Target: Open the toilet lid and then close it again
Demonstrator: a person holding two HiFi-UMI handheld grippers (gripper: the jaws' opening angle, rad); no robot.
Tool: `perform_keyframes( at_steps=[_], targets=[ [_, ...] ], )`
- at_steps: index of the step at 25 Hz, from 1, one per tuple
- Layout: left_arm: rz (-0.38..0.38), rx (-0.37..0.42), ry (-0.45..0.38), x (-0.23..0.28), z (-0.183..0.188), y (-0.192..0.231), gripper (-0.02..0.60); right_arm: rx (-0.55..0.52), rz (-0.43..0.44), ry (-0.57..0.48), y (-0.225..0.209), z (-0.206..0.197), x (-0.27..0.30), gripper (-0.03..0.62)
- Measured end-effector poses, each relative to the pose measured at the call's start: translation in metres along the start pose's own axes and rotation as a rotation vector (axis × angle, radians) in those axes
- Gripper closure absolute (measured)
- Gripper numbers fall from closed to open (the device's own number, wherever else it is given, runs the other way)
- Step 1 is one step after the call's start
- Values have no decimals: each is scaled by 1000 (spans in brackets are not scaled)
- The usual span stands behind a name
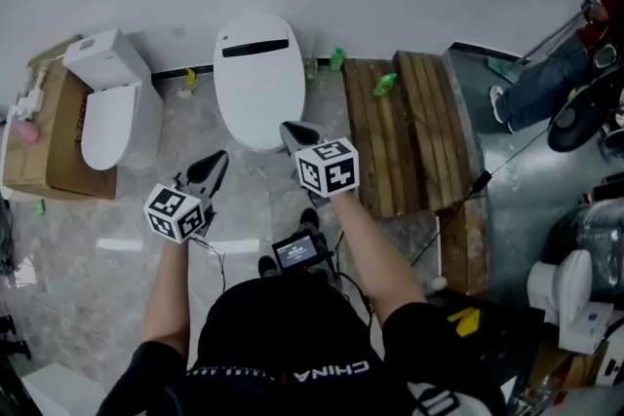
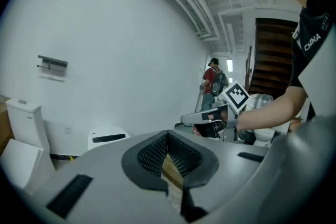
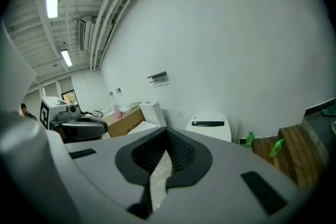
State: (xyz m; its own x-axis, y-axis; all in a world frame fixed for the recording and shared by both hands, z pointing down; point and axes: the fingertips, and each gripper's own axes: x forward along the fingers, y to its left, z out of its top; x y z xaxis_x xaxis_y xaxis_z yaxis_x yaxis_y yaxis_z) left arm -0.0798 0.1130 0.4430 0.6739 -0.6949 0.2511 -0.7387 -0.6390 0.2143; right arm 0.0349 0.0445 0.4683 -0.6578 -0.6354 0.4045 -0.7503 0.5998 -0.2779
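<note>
A brown cardboard box (image 1: 54, 146) sits far left with a pink item (image 1: 24, 132) at its edge, and a glossy white tank toilet (image 1: 109, 107) stands beside it. The left gripper (image 1: 220, 158) is clenched on nothing. At centre, against the wall, is the smooth oval toilet (image 1: 258, 78) — lid (image 1: 255, 97) down, black strip near its top. The right gripper (image 1: 287, 127), also clenched and empty, shows at the lid's front edge. Rough wooden planks (image 1: 414, 141) lie to the right, with a green bottle (image 1: 385, 84) on them.

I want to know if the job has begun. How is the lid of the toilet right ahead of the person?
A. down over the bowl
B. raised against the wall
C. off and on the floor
A: in the head view the white lid lies flat and shut.
</note>
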Motion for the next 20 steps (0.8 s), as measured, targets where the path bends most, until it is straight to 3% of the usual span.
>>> perform_keyframes(
  at_steps=[5, 11, 20],
  targets=[
    [-54, 2, -1, -38, -16, -23, 572, 5, -20, 14, 45, -32, -28, 580],
    [-105, 7, -6, -50, -26, -59, 572, -19, -45, 16, 65, -51, -67, 580],
    [-65, -37, -13, -47, -36, -95, 572, -77, -24, 36, 62, -66, -99, 580]
  ],
)
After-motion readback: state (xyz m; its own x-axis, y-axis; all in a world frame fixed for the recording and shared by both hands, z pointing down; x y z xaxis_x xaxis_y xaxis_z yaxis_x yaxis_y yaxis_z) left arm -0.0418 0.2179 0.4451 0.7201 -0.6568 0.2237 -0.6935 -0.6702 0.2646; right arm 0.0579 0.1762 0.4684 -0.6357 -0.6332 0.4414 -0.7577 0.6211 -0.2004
